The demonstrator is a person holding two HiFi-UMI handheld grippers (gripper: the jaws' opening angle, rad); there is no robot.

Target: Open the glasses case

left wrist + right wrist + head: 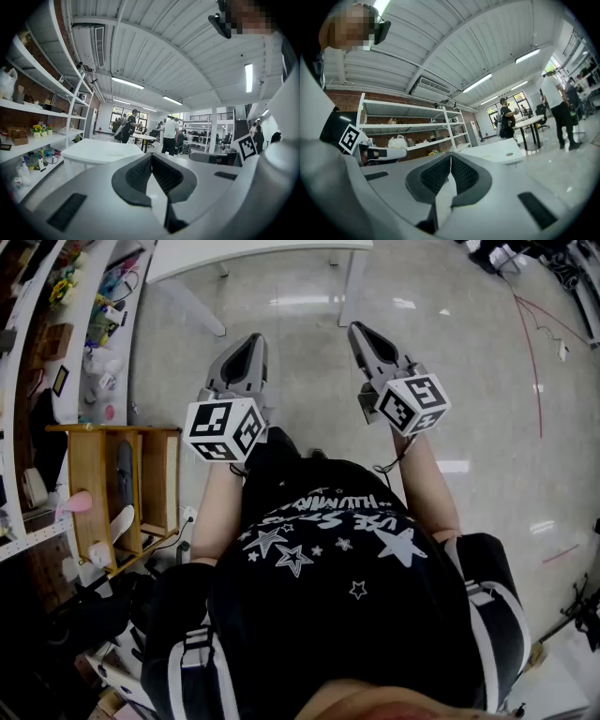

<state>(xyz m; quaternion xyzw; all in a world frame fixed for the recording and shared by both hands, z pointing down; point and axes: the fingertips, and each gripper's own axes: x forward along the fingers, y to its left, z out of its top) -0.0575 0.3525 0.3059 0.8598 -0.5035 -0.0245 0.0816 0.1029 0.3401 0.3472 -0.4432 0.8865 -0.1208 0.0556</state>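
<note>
No glasses case shows in any view. In the head view my left gripper (247, 341) and my right gripper (360, 330) are held side by side at waist height over the grey floor, both pointing level toward a white table (253, 251). In the left gripper view the left gripper (151, 156) has its dark pads meeting at the tips with nothing between them. The right gripper (450, 157) in the right gripper view is likewise shut and empty. Each gripper carries its marker cube (223, 429).
White shelving (84, 296) with small items runs along the left, with a wooden rack (122, 484) below it. A red cable (536, 343) lies on the floor at the right. Several people (171, 136) stand at far tables.
</note>
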